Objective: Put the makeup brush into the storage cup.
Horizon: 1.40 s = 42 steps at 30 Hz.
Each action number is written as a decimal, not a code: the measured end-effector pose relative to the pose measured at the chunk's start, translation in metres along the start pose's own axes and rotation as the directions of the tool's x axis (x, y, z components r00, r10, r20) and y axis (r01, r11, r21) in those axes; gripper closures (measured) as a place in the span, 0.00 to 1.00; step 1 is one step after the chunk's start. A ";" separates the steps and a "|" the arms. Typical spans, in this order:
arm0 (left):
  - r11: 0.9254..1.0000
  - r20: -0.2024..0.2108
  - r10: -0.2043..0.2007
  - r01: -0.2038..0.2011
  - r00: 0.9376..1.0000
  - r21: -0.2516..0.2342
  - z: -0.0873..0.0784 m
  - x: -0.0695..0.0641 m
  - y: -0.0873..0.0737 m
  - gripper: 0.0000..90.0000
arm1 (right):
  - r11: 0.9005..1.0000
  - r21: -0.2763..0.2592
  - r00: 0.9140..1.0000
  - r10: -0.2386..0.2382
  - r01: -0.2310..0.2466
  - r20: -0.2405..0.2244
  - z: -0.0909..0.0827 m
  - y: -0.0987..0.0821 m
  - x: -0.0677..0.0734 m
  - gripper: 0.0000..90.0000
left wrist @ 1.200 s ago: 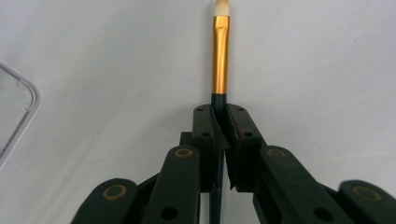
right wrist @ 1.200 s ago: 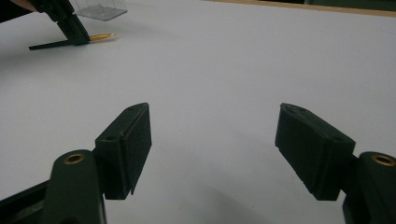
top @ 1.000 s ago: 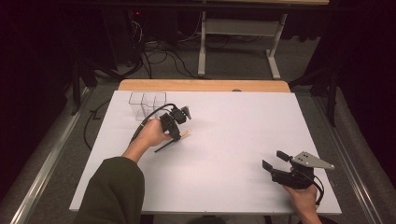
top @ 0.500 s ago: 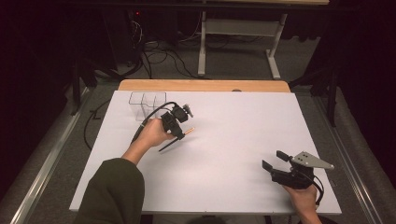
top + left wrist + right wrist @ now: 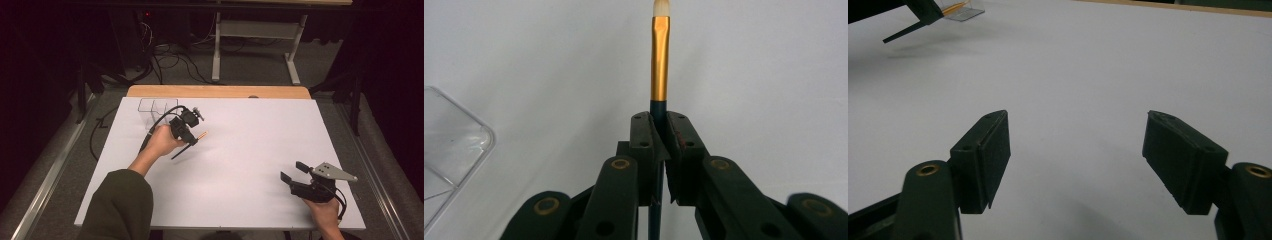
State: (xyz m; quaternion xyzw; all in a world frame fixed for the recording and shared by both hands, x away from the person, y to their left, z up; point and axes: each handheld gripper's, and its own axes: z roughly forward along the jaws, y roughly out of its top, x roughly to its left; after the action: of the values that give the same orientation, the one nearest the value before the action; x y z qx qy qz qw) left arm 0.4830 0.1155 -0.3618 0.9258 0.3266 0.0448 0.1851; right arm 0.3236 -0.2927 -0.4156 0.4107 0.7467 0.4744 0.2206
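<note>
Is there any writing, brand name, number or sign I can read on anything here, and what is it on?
None can be read.
The paintbrush clamped in the left gripper: gold ferrule and dark handle, no lettering visible.
The clear plastic box: no label.
The right gripper, open over the white table: plain black pads, brass rivets, no markings.
The grey plate on it: too small to tell.

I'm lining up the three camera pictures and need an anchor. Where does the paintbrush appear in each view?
High view: the paintbrush sits left of centre, clamped in the left gripper, near the clear box.
Left gripper view: upright at centre, gold ferrule above the shut jaws.
Right gripper view: far off at top left, dark handle end.
Shared landmark: the clear box.
</note>
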 end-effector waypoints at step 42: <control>0.970 -0.043 -0.129 0.117 0.991 -0.214 -0.042 0.022 -0.011 0.92 | 1.000 0.007 1.000 0.005 -0.005 -0.001 0.001 0.000 -0.001 0.32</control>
State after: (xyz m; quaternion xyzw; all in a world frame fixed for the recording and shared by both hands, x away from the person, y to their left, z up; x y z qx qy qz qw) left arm 0.4852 0.1502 -0.3283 0.8771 0.3820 0.0938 0.2755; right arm 0.3247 -0.2930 -0.4166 0.4131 0.7475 0.4725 0.2175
